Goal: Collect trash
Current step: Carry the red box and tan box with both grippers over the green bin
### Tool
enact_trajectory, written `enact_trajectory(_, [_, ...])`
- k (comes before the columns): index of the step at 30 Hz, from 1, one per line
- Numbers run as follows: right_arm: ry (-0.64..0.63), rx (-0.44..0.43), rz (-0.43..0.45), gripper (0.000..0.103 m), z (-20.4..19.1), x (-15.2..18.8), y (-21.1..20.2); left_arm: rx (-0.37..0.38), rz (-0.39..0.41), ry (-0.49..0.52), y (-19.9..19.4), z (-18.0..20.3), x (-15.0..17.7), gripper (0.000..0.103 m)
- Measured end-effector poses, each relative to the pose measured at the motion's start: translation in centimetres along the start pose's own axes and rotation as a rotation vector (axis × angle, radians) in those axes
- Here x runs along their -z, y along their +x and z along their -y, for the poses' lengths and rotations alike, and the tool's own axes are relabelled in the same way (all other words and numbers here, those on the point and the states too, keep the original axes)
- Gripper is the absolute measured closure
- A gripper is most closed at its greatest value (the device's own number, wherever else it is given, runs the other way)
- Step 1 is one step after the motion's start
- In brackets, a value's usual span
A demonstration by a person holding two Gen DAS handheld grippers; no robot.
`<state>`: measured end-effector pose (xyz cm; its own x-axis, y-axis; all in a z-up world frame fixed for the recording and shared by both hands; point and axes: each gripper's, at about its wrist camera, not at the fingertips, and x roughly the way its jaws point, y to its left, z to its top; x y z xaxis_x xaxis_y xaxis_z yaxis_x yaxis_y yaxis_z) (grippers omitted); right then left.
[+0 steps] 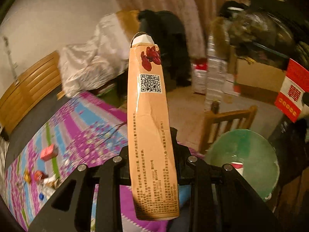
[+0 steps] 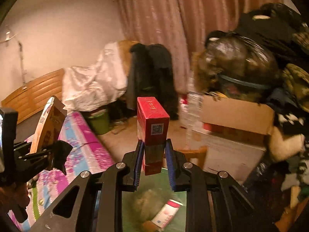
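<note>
My left gripper (image 1: 152, 151) is shut on a long tan drink carton (image 1: 148, 106) with a QR code and a picture of red dates; it sticks out forward past the fingers. The same carton (image 2: 46, 123) and left gripper (image 2: 44, 150) show at the left of the right wrist view. My right gripper (image 2: 154, 145) is shut on a red box (image 2: 152, 116), its blue pads (image 2: 138, 164) against the sides. Under it lies a round green bin (image 2: 128, 212) with a white-and-pink packet (image 2: 167, 212) inside. The bin (image 1: 231, 148) sits low right in the left wrist view.
On the purple flowered bed sheet (image 1: 81, 127) lie a pink box (image 1: 48, 151), a red can (image 1: 39, 175) and a blue cap (image 1: 41, 196). A wooden chair (image 1: 227, 119) stands behind the bin. A cardboard box (image 2: 237, 114), piled clothes and a small green bucket (image 2: 99, 121) crowd the floor.
</note>
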<state>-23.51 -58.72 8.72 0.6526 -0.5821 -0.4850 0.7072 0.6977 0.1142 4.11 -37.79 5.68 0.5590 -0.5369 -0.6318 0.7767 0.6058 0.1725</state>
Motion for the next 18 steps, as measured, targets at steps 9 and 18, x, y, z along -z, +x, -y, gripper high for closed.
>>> enact_trajectory(9, [0.014,0.089,-0.127,0.079,1.8,2.8,2.1,0.157,-0.052,0.151,2.4,7.4,0.3,0.076])
enact_trajectory(18, [0.054,0.12,-0.289,0.079,3.6,5.7,5.1,0.233,-0.135,0.25,4.3,10.6,3.4,0.076])
